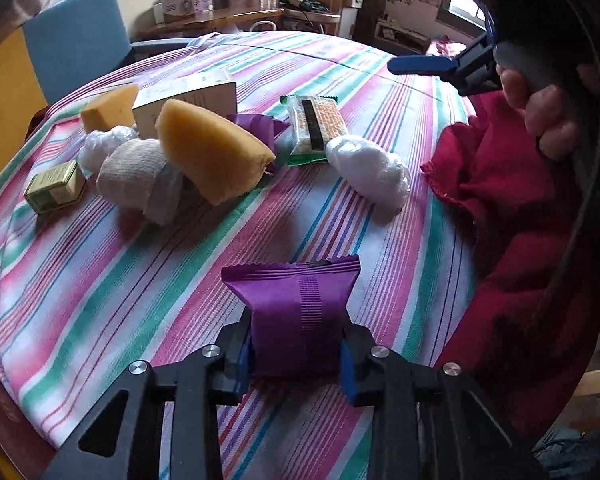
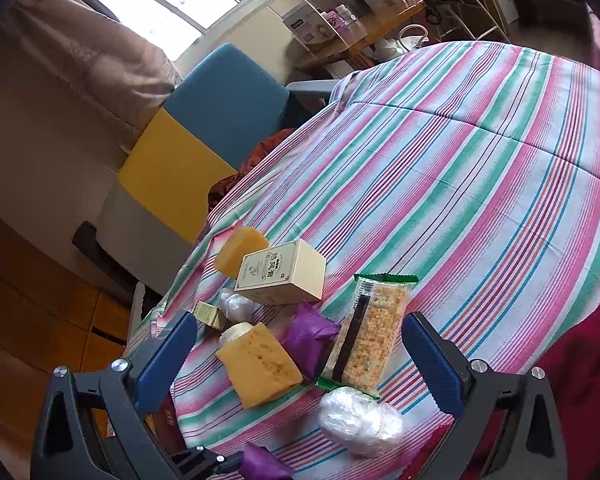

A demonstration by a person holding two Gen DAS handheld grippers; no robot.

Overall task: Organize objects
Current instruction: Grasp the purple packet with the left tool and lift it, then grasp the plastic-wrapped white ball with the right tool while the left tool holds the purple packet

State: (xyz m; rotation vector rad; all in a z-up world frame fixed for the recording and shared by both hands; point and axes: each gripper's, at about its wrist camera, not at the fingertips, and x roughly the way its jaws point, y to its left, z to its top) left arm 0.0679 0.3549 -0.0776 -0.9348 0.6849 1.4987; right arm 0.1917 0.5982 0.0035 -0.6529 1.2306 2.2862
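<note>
My left gripper [image 1: 296, 354] is shut on a purple snack packet [image 1: 300, 312], its blue pads pressing both sides just above the striped tablecloth [image 1: 140, 280]. The same packet [image 2: 260, 466] shows at the bottom edge of the right wrist view. My right gripper [image 2: 300, 360] hangs open with nothing between its fingers, above a large yellow sponge wedge [image 2: 260, 364], a second purple packet [image 2: 310, 336] and a cracker packet [image 2: 372, 328]. A hand holds it at the upper right of the left wrist view.
A cream box [image 1: 188, 104], a smaller yellow sponge [image 1: 108, 108], a bandage roll [image 1: 136, 176], a small green-gold box [image 1: 56, 188] and two white plastic bundles [image 1: 368, 172] lie clustered at the left. A red cloth [image 1: 500, 200] lies right; a blue chair [image 1: 76, 40] stands behind.
</note>
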